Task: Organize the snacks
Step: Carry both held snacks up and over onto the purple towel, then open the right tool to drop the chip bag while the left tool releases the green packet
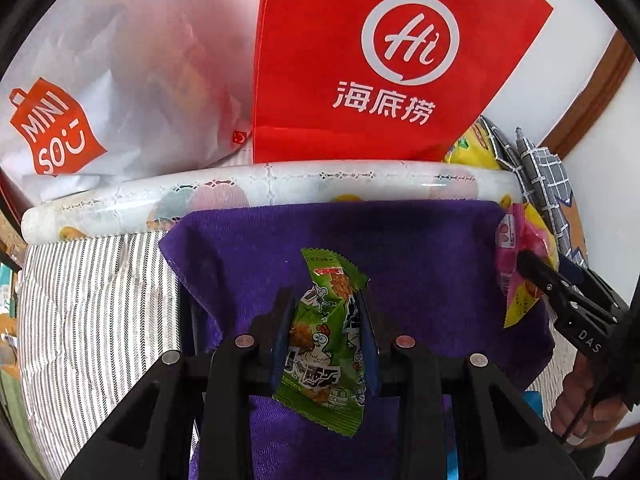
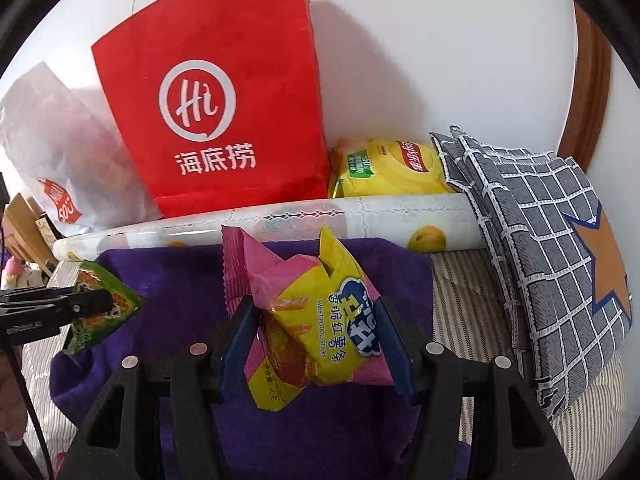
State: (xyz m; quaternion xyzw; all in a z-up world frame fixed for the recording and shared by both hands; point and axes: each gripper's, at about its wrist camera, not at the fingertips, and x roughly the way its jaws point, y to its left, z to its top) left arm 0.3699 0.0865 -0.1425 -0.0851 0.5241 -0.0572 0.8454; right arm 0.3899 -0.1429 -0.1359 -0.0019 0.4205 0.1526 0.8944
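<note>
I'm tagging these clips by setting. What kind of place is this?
Probably a home, perhaps a bed or daybed against a wall: striped fabric underneath, a checked pillow, and shopping bags leaning on the white wall.

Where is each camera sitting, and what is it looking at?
Left wrist view: sits on the left gripper, looking down along it at its green snack packet over the purple towel; the right gripper and a hand show too.
Right wrist view: sits on the right gripper, looking at its pink and yellow snack packets; the left gripper shows.
Both share the red bag, towel and rolled mat.
</note>
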